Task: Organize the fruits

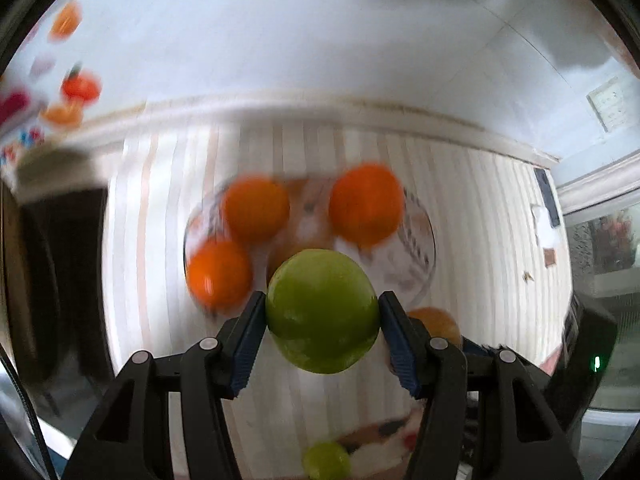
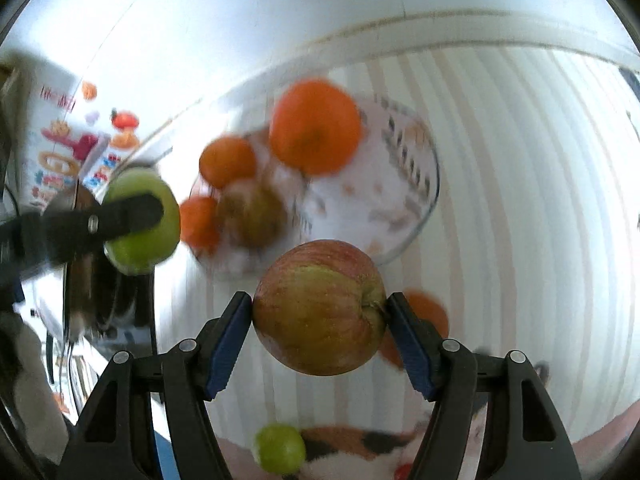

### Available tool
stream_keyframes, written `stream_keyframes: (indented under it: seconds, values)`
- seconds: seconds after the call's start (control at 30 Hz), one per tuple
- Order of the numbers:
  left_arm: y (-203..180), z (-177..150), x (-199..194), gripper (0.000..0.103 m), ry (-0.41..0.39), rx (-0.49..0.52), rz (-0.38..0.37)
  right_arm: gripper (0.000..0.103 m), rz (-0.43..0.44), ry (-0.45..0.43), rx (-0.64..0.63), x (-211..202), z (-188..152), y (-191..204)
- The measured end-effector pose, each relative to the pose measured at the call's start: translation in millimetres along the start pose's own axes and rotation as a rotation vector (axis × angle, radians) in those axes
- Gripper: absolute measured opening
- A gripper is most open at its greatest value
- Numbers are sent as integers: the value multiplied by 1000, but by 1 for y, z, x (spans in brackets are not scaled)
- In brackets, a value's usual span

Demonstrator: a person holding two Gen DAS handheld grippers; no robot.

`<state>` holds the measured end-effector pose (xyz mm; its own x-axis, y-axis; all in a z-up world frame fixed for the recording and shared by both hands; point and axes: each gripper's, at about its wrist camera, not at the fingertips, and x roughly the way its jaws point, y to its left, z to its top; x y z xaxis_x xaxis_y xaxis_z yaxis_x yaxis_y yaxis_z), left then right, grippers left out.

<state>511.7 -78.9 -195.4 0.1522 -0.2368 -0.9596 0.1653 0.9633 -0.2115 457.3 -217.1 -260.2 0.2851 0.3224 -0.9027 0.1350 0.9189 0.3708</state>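
My left gripper [image 1: 322, 314] is shut on a green apple [image 1: 322, 311], held above the striped tablecloth [image 1: 480, 216]. Beyond it a glass bowl [image 1: 420, 256] holds three oranges [image 1: 366, 204]. My right gripper [image 2: 319, 307] is shut on a red-green apple [image 2: 319, 307], its pads pressing both sides. In the right wrist view the glass bowl [image 2: 416, 184] carries oranges [image 2: 315, 126] and a brownish apple [image 2: 252, 210]. The left gripper [image 2: 120, 212] with the green apple [image 2: 140, 220] shows at the left there. Another orange [image 2: 430, 312] lies on the cloth behind the right finger.
A small green fruit [image 2: 279, 448] lies near the bottom edge, by a patterned mat [image 2: 360, 444]. A printed box [image 2: 68, 140] with fruit pictures stands at the back left. A dark appliance [image 1: 60, 280] stands left of the table. The white wall [image 1: 320, 32] rises behind.
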Motion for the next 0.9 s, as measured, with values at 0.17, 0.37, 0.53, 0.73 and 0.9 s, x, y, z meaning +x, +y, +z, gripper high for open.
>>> stream_keyframes:
  seconds: [0.17, 0.37, 0.53, 0.73, 0.9]
  values:
    - [3, 52, 40, 55, 86, 25, 49, 72, -44, -5, 12, 9, 37, -17]
    - [8, 63, 75, 55, 176, 11, 71, 72, -54, 44, 18, 26, 59, -28]
    - [13, 61, 74, 91, 177, -33, 22, 97, -37, 104, 73, 36, 65, -40]
    - [18, 55, 50, 92, 121, -58, 11, 98, -65, 97, 48, 28, 66, -35]
    - [26, 36, 23, 92, 47, -72, 81, 98, -147, 65, 0, 13, 66, -21]
